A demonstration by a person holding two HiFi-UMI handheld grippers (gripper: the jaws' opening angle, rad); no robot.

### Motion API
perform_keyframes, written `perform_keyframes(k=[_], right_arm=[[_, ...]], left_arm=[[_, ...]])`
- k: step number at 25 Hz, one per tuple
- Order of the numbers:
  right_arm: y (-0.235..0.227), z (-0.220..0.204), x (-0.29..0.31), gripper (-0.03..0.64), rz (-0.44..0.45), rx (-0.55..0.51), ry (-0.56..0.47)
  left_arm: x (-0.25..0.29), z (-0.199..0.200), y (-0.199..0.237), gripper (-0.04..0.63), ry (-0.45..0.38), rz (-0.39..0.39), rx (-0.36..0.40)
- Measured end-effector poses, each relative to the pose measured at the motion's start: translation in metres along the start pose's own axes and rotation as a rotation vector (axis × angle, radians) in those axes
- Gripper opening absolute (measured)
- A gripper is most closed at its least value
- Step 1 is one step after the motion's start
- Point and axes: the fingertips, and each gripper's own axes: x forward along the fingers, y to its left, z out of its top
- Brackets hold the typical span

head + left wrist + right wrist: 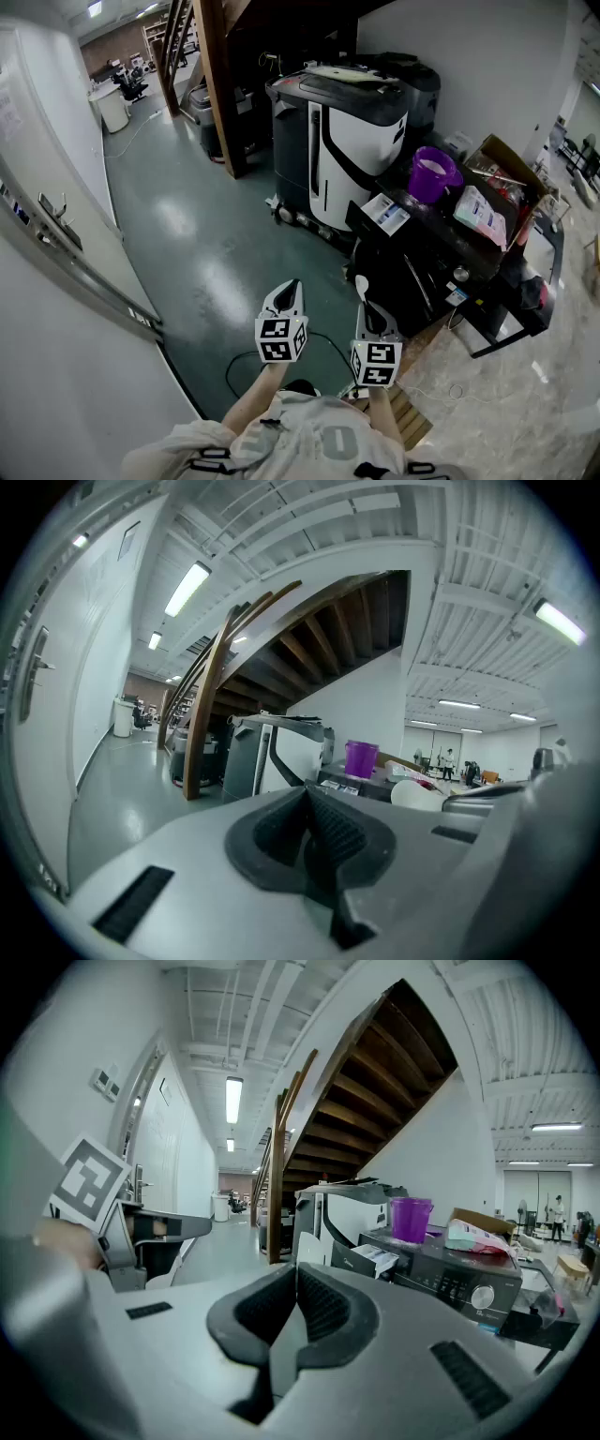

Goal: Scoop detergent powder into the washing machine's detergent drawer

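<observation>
- The left tool has its jaws pressed together with nothing between them.
- The right tool is clamped on a white scoop, held over the floor.
- The black washing machine has its detergent drawer pulled out.
- A purple cup stands on the machine's top, at the corner by the drawer.
- The detergent bag lies nearer the top's far edge.

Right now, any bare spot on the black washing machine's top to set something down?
Yes: a bare strip of the black washing machine lid along the front, between the open white detergent drawer and the white printed bag. Crowded behind: purple plastic tub, brown cardboard box.
</observation>
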Motion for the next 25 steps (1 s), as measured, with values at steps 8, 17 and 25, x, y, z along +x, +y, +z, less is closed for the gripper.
perform_keyframes(k=[8, 17, 25], right_arm=[[-0.010, 0.001, 0.004, 0.011, -0.004, 0.026, 0.001], [-0.014, 0.001, 0.013, 0.011, -0.019, 0.089, -0.037], [-0.008, 0.013, 0.037, 0.011, 0.011, 0.055, -0.059]], left_arm=[[0.015, 0.004, -0.014, 0.020, 0.016, -0.040, 0.018], [0.010, -0.002, -0.004, 0.020, 0.039, -0.041, 0.004], [0.022, 0.006, 0.028, 0.020, -0.006, 0.002, -0.049]])
